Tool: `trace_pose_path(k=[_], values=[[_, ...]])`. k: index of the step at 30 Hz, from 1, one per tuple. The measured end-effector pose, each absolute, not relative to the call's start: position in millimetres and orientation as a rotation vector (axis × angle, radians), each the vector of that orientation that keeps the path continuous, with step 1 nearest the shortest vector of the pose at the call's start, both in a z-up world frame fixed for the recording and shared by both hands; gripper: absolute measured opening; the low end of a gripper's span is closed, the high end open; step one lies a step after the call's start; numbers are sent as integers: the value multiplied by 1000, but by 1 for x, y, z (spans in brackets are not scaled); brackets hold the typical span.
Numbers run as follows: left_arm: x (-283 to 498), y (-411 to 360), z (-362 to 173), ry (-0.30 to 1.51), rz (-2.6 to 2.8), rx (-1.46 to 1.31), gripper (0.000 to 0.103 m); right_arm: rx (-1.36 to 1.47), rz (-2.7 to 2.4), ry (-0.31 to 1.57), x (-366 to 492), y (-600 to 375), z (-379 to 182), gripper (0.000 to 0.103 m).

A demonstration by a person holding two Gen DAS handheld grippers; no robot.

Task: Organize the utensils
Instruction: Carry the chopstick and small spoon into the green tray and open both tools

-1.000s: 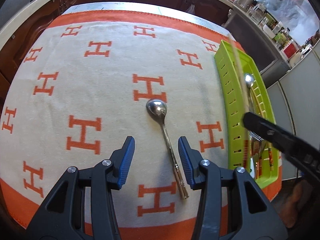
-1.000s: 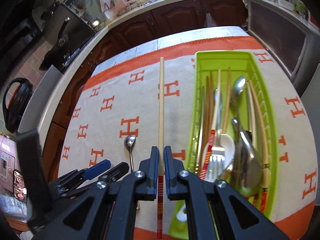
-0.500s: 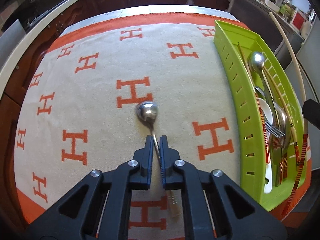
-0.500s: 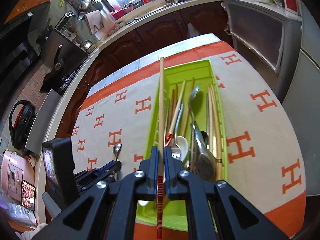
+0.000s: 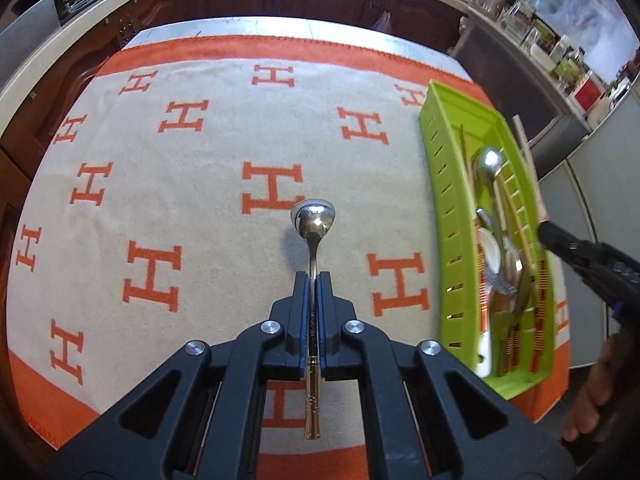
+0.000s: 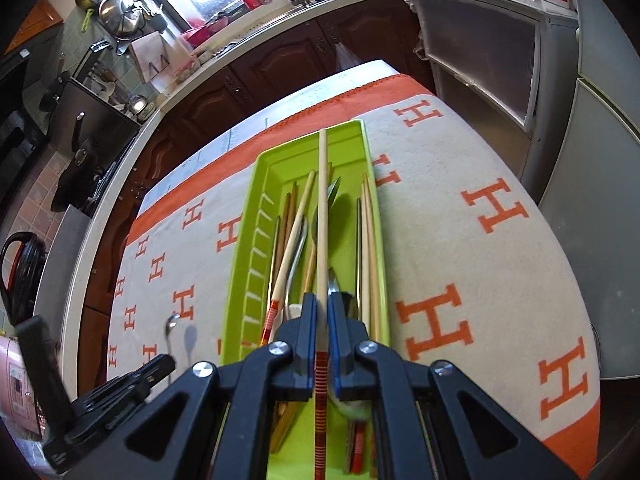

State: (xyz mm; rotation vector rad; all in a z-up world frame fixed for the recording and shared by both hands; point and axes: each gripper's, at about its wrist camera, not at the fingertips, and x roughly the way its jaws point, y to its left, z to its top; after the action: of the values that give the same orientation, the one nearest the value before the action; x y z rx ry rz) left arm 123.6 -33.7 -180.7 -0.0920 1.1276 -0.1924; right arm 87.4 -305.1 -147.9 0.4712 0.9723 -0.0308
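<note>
On the left, the left tongs have just been closing and now clamp the handle of the spoon, whose bowl hangs just over the middle of the towel-covered surface. Judging by this, the pick-up is done; next comes carrying the spoon right to the green tray at the surface's right edge. Over that tray, the right tongs pinch 1 chopstick, angled steeply down, ready to release it lengthwise among the utensils.

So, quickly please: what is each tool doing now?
Left tool: closed on the spoon.
Right tool: closed on the chopstick.
</note>
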Motion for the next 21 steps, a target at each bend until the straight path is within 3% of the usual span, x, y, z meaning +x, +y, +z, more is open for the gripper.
trace_pose_path(k=[6, 11, 21], values=[[121, -44, -148, 1090, -253, -112, 2, 479, -24, 1038, 98, -307, -162, 7], [120, -74, -127, 1079, -337, -111, 2, 516, -22, 1003, 84, -310, -156, 19], [136, -144, -117, 1116, -465, -84, 2, 572, -21, 975, 59, -323, -148, 19]])
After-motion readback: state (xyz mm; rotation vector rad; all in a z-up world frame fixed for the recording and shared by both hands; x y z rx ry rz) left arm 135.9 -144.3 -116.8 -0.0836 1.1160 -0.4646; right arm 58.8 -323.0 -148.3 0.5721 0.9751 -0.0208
